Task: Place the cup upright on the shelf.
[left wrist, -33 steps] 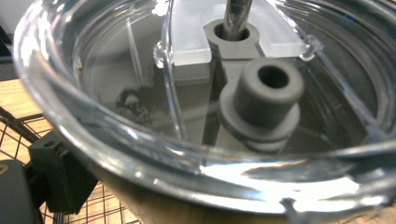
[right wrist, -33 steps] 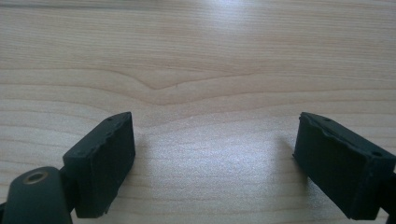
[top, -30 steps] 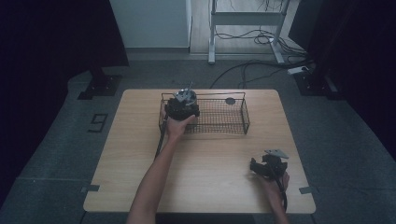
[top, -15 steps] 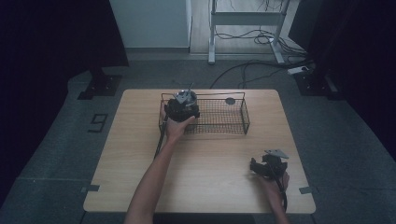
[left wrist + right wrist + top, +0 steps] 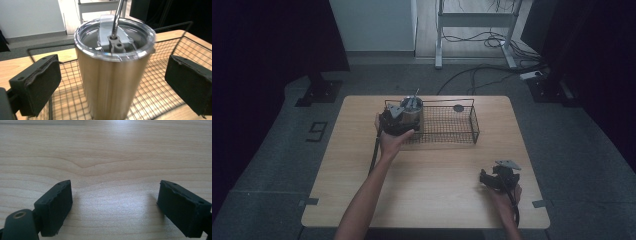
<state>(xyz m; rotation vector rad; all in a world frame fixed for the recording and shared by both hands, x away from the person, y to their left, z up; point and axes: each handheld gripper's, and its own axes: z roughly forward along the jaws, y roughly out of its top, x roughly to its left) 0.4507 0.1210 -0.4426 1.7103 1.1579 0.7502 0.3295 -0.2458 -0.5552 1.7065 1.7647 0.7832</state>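
A steel tumbler [image 5: 112,75] with a clear lid and a metal straw stands upright in the left end of a black wire basket [image 5: 474,125]. From above, the tumbler [image 5: 413,107] sits just beyond my left gripper [image 5: 402,117]. In the left gripper view my left gripper [image 5: 113,83] is open. Its pads [image 5: 37,82] stand clear on either side of the tumbler, and the jaws have just been opening. My right gripper [image 5: 487,179] rests at the table's front right. It is open over bare wood in the right gripper view [image 5: 112,205].
A small black disc [image 5: 458,108] lies at the basket's far right end. The basket's mesh floor [image 5: 160,82] stretches to the right of the tumbler. The wooden table [image 5: 437,170] has free room in front of the basket. Cables and a desk frame lie on the floor beyond.
My left gripper has drawn back from the tumbler, toward the person and slightly left. The tumbler stays standing in the basket. The right gripper has kept still.
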